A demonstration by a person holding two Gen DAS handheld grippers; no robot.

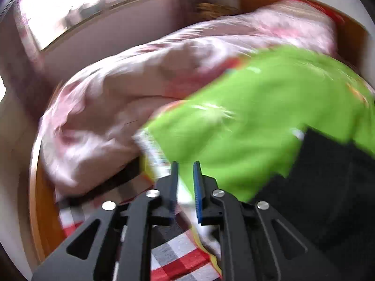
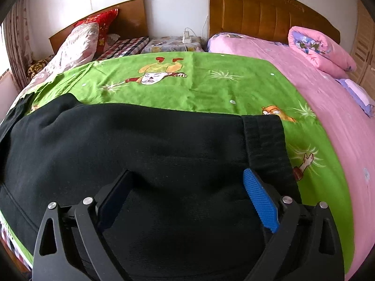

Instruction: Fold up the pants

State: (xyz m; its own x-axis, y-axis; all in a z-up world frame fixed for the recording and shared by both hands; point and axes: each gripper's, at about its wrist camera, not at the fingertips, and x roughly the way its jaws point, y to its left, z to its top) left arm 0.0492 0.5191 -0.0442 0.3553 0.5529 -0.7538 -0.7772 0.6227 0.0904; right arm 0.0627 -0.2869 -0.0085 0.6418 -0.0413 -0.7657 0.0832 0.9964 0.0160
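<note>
Green cartoon sheet [image 2: 211,86], pink quilt [image 1: 121,107], 2 wooden headboards [image 2: 264,11], red pillow [image 2: 103,21], pink bedspread [image 2: 328,126], rolled pink blanket [image 2: 316,49]

Place: a bedroom in a home.
Beds: two side by side, each with a wooden headboard [image 2: 269,7] against the white wall.
Bedding: a pink sheet [image 2: 328,107] with a rolled pink quilt [image 2: 316,49] on one bed; a green cartoon-print cover [image 2: 187,82] spread across the foot; a red pillow [image 2: 103,21] and pale floral duvet [image 1: 112,107] on the other.
Between the beds: a low stand with a charger [image 2: 186,38] plugged in.
Window: daylight [image 1: 93,2] and a curtain [image 2: 16,37].
</note>
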